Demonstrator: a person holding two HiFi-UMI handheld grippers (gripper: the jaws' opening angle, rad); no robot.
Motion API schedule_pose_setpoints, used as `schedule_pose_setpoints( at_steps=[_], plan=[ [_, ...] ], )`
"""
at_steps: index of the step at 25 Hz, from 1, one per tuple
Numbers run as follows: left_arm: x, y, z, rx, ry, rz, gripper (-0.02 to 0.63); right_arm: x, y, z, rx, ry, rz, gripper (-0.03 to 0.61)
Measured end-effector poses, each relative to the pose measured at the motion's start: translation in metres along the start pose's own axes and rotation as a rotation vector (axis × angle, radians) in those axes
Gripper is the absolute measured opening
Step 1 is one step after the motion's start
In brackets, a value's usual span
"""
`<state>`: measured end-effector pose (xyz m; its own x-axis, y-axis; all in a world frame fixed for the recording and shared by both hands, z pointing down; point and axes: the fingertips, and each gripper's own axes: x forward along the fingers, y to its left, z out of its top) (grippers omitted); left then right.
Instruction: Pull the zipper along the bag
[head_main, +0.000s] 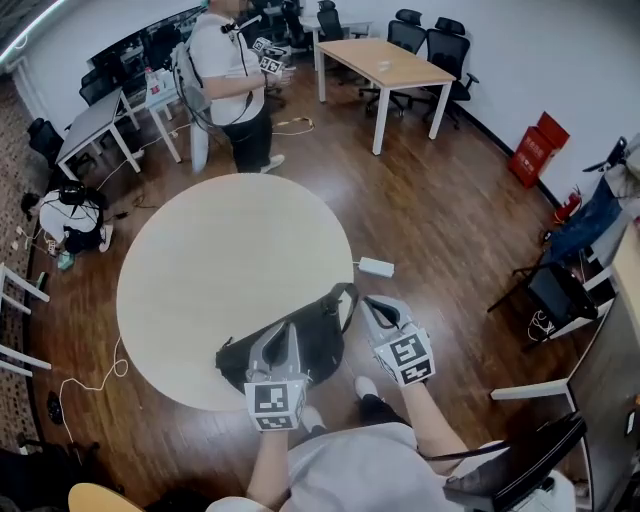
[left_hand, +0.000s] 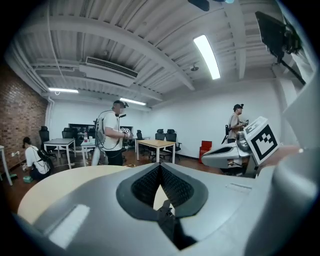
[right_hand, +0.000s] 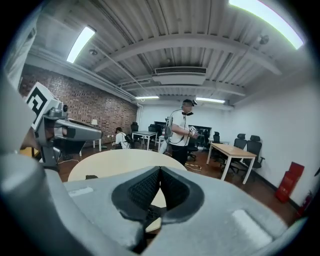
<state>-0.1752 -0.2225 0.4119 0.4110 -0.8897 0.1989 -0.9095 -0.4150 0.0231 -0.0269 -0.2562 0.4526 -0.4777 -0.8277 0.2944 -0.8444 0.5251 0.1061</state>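
Black bag (head_main: 310, 350) is laid at the round table (head_main: 200, 270) near edge; left gripper (head_main: 284, 328) and right gripper (head_main: 370, 304) are both clenched shut.

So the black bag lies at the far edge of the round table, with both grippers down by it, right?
Not quite. The black bag lies at the near edge of the round table, on the person's side, not the far edge; the head view shows it. The left gripper and right gripper are down by it, as said.
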Motion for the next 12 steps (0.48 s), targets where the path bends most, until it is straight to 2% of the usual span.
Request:
schedule_pose_setpoints(
  at_steps=[6,9,12],
  plan=[
    [0.067,-0.046,-0.048,-0.003,0.147,-0.068,0.017,0.035,-0.054,-0.065,0.093,0.132,0.035,-0.008],
    [0.098,-0.062,-0.085,-0.017,0.251,-0.065,0.017,0.065,-0.069,-0.103,0.113,0.198,0.099,-0.008],
    [0.117,-0.068,-0.119,-0.027,0.341,-0.048,0.017,0.106,-0.064,-0.138,0.094,0.256,0.202,-0.008]
  ],
)
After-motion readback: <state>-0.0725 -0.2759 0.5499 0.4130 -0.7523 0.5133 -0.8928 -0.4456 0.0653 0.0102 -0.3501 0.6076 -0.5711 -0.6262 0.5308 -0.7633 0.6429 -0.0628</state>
